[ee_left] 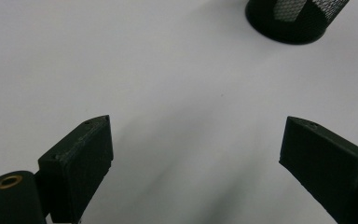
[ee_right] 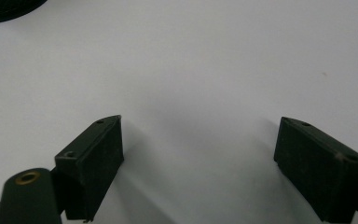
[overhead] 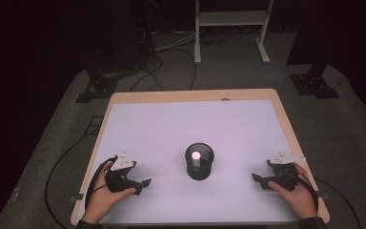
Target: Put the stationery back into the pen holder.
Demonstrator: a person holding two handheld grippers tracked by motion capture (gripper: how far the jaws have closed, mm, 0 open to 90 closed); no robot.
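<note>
Mesh cup point(overhead: 199, 162) stands in the middle of the table point(overhead: 171, 129), with a white cylinder point(overhead: 196, 157) inside. Left gripper point(overhead: 142, 185) and right gripper point(overhead: 259, 180) rest on either side, jaws spread and empty. A careless reach could tip the light cup.

Black mesh cup point(overhead: 199, 162) upright mid-table, white cylinder point(overhead: 196, 156) standing inside.
</note>
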